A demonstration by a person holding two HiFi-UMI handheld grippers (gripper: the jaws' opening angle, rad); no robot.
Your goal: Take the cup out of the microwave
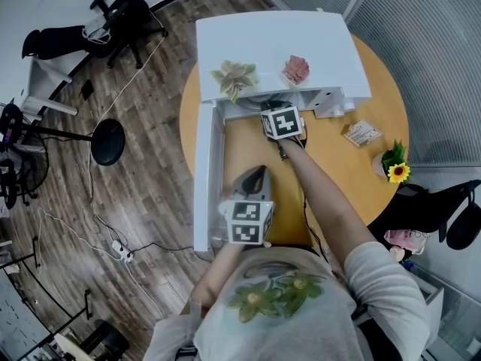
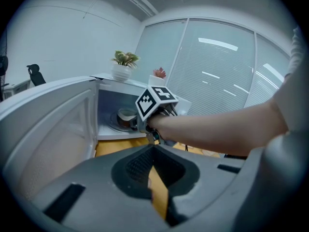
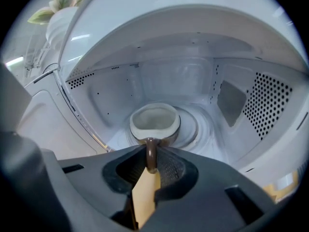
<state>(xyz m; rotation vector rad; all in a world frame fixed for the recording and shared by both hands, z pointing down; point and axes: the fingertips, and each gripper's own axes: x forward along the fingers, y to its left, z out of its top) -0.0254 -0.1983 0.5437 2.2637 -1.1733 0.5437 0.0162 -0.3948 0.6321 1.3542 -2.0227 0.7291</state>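
Observation:
A brown cup [image 3: 154, 122] with a pale inside stands on the glass turntable [image 3: 195, 127] in the white microwave [image 1: 278, 43]; it also shows in the left gripper view [image 2: 126, 116]. Its handle points at me and sits between the tips of my right gripper [image 3: 151, 159], whose pads close on it from both sides. In the head view that gripper [image 1: 275, 111] reaches into the oven's mouth. The door [image 1: 207, 179] hangs wide to the left. My left gripper [image 1: 253, 176] hovers over the table beside the door, tips together [image 2: 153, 151], nothing in it.
Two small potted plants [image 1: 234, 77] [image 1: 296, 69] stand on the microwave's top. On the round orange table [image 1: 338, 186] lie a card [image 1: 362, 133] and a sunflower pot [image 1: 396, 168] at the right. An office chair [image 1: 124, 17], a stand's round base [image 1: 107, 141] and cables are on the floor to the left.

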